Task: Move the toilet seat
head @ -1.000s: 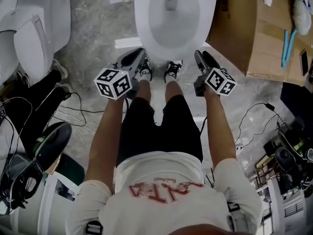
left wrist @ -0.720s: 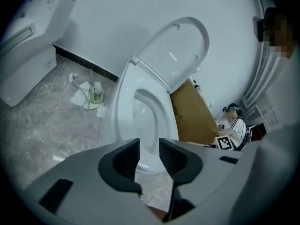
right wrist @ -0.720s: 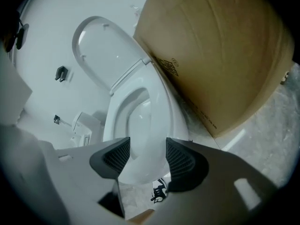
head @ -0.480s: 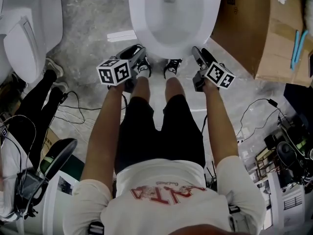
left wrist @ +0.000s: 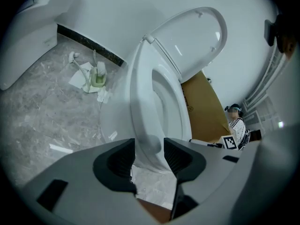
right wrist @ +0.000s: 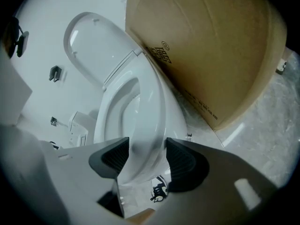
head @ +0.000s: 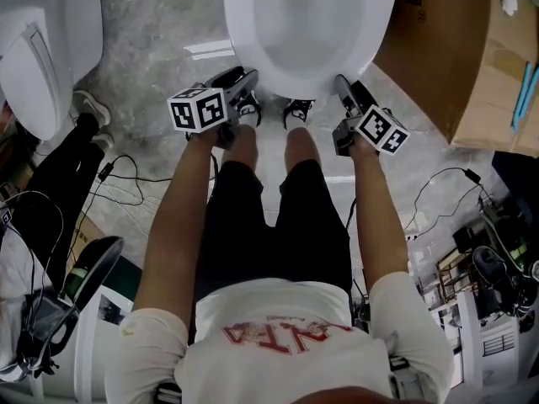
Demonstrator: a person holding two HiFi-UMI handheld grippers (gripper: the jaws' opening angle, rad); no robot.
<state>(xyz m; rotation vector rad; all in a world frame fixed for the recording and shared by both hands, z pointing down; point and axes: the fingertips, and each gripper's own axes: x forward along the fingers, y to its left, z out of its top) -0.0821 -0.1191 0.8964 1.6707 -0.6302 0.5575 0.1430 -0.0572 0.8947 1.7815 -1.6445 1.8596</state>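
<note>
A white toilet stands straight ahead of me, its lid raised against the wall and the seat ring lying flat on the bowl. My left gripper is at the bowl's front left. Its jaws are opening, and the rounded front of the rim shows between them without the pads pressing on it. At the front right, my right gripper is open too. The same front rim lies in its gap, untouched. The lid also stands upright in the right gripper view.
A big cardboard box stands close on the toilet's right. A second toilet is at the left, with another person's dark-clad leg and cables on the marble floor. Litter lies by the wall.
Both grippers have moved forward to the front rim of the bowl, and the toilet has slid higher in the head view.
</note>
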